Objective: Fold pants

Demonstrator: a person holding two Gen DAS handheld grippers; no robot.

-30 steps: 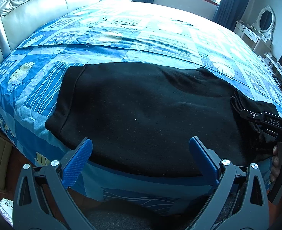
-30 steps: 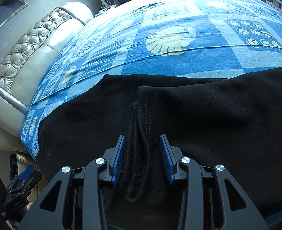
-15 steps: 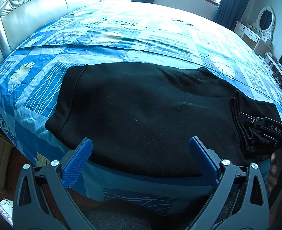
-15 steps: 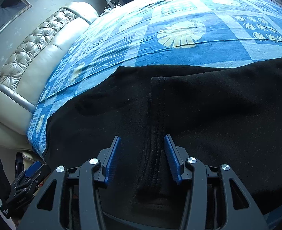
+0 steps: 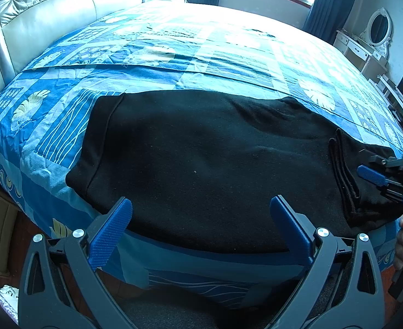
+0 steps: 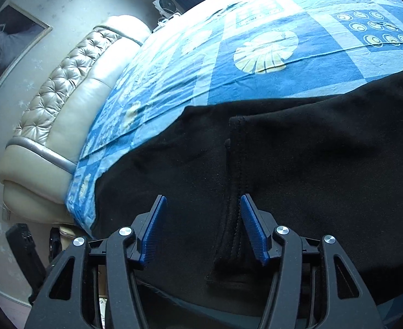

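The pants (image 5: pixel 206 161) lay flat on the bed (image 5: pixel 174 54), near its front edge, with the long axis running left to right across both views. You had 1 fold laid: a doubled band edge (image 6: pixel 235 192) rested on top of the dark cloth at the right end.

Your right gripper (image 6: pixel 201 219) sat directly over that band. Its jaws were opening, and the band ran between the 2 pads without either pad pressing it, so nothing was pinched. In the left wrist view the same gripper (image 5: pixel 377 181) showed at the far right, just beside the band.

Your left gripper (image 5: pixel 201 224) hung spread wide and empty at the front edge, just short of the middle of the pants. The left end hem (image 5: pixel 102 148) lay left of it.

Judgement: the next fold turned on that axis. The right gripper was nearer the folded end and the left gripper nearer the free end, so each end fell to its own side.
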